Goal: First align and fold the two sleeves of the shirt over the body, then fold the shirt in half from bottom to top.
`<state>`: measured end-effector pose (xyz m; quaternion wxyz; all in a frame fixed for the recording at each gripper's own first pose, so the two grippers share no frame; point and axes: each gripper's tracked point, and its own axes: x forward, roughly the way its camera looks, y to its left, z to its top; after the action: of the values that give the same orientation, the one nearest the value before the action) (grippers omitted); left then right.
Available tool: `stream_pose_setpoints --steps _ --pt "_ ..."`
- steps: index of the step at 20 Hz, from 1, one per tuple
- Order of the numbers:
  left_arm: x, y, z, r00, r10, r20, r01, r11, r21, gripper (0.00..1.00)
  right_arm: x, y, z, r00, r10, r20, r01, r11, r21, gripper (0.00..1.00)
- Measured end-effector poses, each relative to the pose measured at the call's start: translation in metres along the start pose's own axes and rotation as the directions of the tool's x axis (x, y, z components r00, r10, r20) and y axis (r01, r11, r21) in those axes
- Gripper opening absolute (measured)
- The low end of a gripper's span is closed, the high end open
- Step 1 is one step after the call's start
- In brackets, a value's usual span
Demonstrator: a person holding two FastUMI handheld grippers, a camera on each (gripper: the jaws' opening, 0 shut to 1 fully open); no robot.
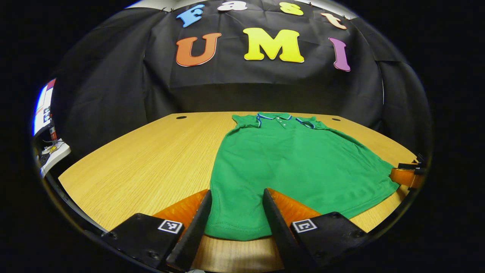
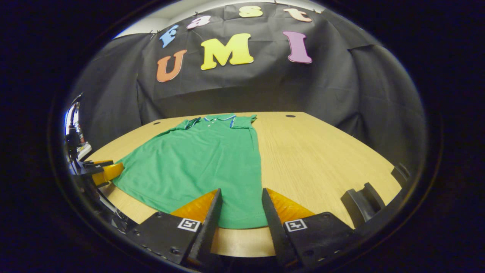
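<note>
shirt (image 1: 299,167) lying flat on table (image 1: 151,159), collar at 12 o'clock, sleeves already folded in | left gripper (image 1: 237,204) fingers spread, straddling hem corner at 6 o'clock | right gripper (image 2: 238,204) fingers spread, straddling opposite hem corner

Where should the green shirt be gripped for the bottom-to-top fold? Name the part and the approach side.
Grip the shirt by its bottom hem at both corners, coming from the near table edge. It lies flat, collar far, and the hem faces the open left gripper and right gripper.
</note>
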<state>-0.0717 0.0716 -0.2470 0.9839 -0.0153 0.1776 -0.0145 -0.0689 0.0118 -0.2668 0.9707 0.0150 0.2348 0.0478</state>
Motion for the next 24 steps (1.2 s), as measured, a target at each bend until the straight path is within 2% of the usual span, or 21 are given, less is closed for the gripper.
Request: stream_pose_setpoints --steps 1,2,3,4,5,6,7,9,10,11,13,17,24 --pt "0.001 -0.003 0.000 1.000 0.000 -0.002 0.000 1.000 0.003 0.83 0.001 0.004 0.003 1.000 0.005 0.005 -0.005 1.000 -0.008 0.54" --pt "0.002 -0.006 0.001 1.000 0.001 -0.003 -0.001 1.000 0.005 0.75 0.003 0.005 0.002 1.000 0.012 -0.003 -0.012 1.000 -0.017 0.51" --pt "0.002 -0.008 0.001 1.000 0.006 -0.006 -0.005 1.000 0.012 0.63 0.006 0.010 0.005 0.999 0.040 0.011 -0.039 0.999 -0.020 0.50" --pt "0.002 -0.011 0.001 1.000 0.005 -0.010 -0.005 1.000 0.020 0.57 0.010 0.019 0.001 0.996 0.089 -0.007 -0.089 0.996 0.025 0.50" --pt "0.003 -0.015 0.002 1.000 0.000 -0.012 0.000 1.000 0.026 0.47 0.014 0.018 0.006 0.995 0.094 0.018 -0.095 0.993 0.070 0.11" --pt "0.006 -0.017 0.004 1.000 -0.002 -0.013 0.002 1.000 0.030 0.40 0.015 0.018 0.006 0.996 0.093 0.001 -0.093 0.993 0.072 0.10" --pt "0.008 -0.018 0.004 1.000 -0.003 -0.017 0.004 0.999 0.037 0.24 0.017 0.018 0.008 0.996 0.089 0.005 -0.090 0.994 0.057 0.11" --pt "0.011 -0.018 0.007 1.000 -0.009 -0.029 0.010 0.999 0.030 0.11 0.015 0.019 0.007 0.996 0.089 0.008 -0.089 0.995 0.048 0.11" --pt "0.011 -0.018 0.008 0.999 -0.014 -0.040 0.014 1.000 0.011 0.10 0.014 0.017 0.009 0.995 0.095 0.001 -0.095 0.994 0.062 0.11" --pt "0.011 -0.020 0.008 0.999 -0.021 -0.044 0.021 1.000 -0.008 0.08 0.016 0.019 0.009 0.994 0.105 -0.006 -0.104 0.991 0.086 0.00" --pt "0.008 -0.019 0.013 0.999 -0.023 -0.038 0.022 0.999 -0.039 0.08 0.014 0.016 0.013 0.993 0.117 -0.004 -0.116 0.987 0.109 0.00" --pt "-0.001 -0.016 0.032 1.000 -0.023 -0.001 0.023 0.999 -0.043 0.07 0.004 0.006 0.029 0.994 0.099 0.037 -0.102 0.990 0.101 0.00" --pt "-0.005 -0.021 0.095 0.993 -0.040 0.109 0.043 0.999 -0.023 0.07 -0.016 -0.013 0.107 0.974 0.097 0.203 -0.110 0.992 0.054 0.00"
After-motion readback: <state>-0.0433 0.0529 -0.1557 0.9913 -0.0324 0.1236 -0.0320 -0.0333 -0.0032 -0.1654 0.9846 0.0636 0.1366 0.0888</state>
